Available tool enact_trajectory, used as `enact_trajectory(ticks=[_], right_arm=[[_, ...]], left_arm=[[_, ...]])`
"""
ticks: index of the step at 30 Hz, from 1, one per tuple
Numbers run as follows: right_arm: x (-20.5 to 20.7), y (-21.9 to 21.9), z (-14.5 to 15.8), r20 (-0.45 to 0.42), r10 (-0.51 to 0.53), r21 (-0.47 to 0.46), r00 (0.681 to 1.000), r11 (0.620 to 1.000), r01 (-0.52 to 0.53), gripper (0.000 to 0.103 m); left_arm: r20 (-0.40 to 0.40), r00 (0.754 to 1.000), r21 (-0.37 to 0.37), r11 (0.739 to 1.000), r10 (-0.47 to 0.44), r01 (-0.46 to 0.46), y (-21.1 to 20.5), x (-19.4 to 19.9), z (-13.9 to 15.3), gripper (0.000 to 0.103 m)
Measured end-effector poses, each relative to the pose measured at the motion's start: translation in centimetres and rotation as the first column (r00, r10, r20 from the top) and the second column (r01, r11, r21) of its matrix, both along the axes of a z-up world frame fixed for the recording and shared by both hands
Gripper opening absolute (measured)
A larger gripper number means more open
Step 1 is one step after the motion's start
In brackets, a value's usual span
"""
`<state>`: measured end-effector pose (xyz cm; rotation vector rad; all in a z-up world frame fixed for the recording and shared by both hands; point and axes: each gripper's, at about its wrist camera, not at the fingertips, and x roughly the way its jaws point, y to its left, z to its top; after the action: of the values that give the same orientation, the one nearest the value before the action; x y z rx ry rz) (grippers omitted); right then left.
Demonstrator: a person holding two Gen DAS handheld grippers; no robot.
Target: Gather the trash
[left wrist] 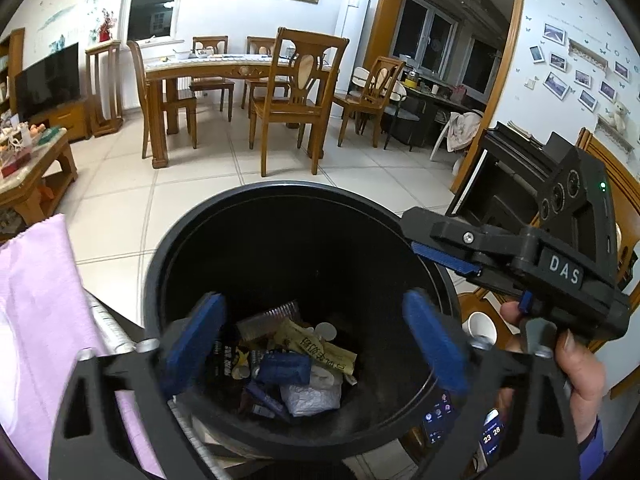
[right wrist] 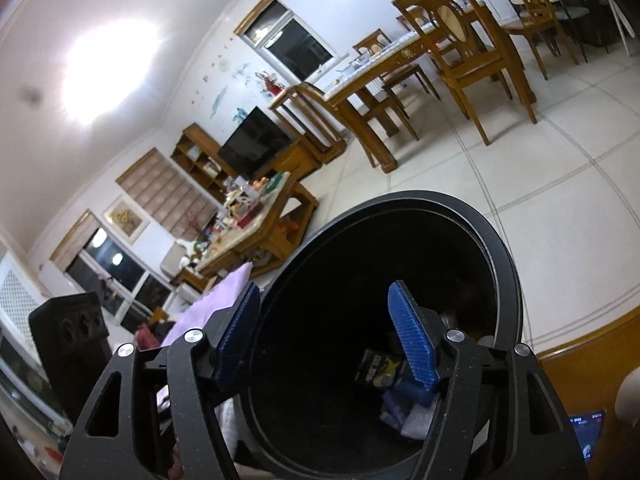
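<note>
Tiled floor (left wrist: pixel 120 200); both tongs open over bin (left wrist: pixel 168 248).

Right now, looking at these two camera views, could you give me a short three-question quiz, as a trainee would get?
1. True or false: the black bin is empty.
2. Which describes the left gripper? A) shut on a wrapper B) jaws open over the bin, nothing between them C) out of view
3. What colour is the cloth beside the bin?

Key:
1. False: wrappers, such as a yellow wrapper, lie at the bottom.
2. B
3. Pale purple.
</note>
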<state>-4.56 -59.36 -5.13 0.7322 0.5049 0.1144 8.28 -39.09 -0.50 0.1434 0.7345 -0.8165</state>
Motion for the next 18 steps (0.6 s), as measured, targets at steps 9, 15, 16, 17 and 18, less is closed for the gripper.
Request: enact_trajectory(ticks=[9, 15, 16, 17, 18], right_arm=[[0.3, 3.2, 1.9, 0.003, 0.002, -0.030, 1.000, 1.000, -0.002, 0.098], [1.5, 5.8, 3.0, -0.021, 0.005, -0.045, 1.000, 0.999, -0.006, 0.098], [1.7, 6.5, 3.1, -0.024, 0.011, -0.047, 1.000, 0.999, -0.012, 0.098], [2.0, 7.3, 3.4, -0.026, 0.015, -0.051, 1.000, 0.999, -0.016, 0.098], [2.1, 8.0, 3.5, -0.027, 0.019, -0.059, 0.999, 0.998, -0.021, 0.098]], left_arm=[[0.090, 0.995, -0.006, 1.000, -0.029, 0.029, 4.1, -2.2, 2.1, 0.098], [0.117, 0.993, -0.023, 1.000, 0.008, -0.005, 8.4, -3.3, 2.9, 0.098], [0.118, 0.993, -0.025, 1.000, 0.020, -0.017, 9.2, -3.3, 3.0, 0.098], [0.119, 0.992, -0.025, 0.999, 0.038, -0.035, 10.1, -3.3, 3.0, 0.098], [0.121, 0.991, -0.023, 0.998, 0.055, -0.052, 11.1, -3.3, 3.1, 0.098]])
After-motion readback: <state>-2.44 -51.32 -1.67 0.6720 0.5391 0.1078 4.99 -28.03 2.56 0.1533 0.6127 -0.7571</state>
